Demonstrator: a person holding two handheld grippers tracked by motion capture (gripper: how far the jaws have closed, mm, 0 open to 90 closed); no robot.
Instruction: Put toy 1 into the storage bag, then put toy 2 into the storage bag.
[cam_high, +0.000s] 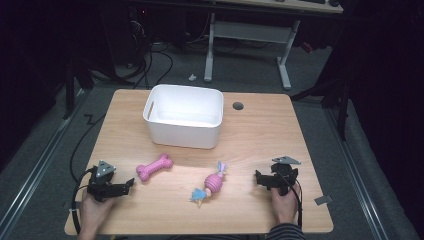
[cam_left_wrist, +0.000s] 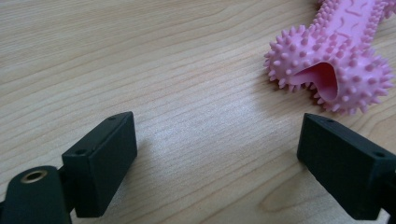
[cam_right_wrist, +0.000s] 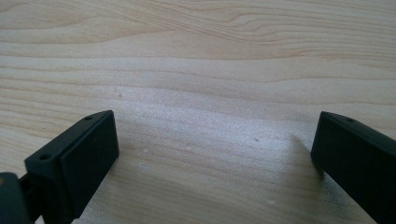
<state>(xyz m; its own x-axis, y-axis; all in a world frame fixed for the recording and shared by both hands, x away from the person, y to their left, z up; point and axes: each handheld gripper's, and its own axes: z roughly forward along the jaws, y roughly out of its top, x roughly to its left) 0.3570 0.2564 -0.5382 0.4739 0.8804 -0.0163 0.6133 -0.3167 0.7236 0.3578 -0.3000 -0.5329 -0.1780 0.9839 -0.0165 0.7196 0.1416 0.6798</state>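
So nothing's been picked up yet; the left gripper (cam_high: 129, 184) is rested low on the wooden table (cam_high: 260, 130) near its front left corner, jaws spread wide with nothing between them, and the pink spiky bone toy (cam_high: 154, 167) is lying just beside it, up and to the right. In the left gripper view the knobbly end of that bone (cam_left_wrist: 329, 70) is seen just past the right-hand jaw, not touched. The right gripper (cam_high: 259, 179) is parked near the front right, also opened wide and empty; bare wood grain is seen between its jaws in the right gripper view. A second toy, a pink-and-blue candy-shaped one (cam_high: 212, 183), is laid between the two grippers, a bit nearer the right. The white plastic bin (cam_high: 184, 131) is set further back, looks empty.

Judged from this, it's the approach step, probably toys into the bin; next the left gripper would need to be swung toward the bone so the narrow middle is straddled, then closed.
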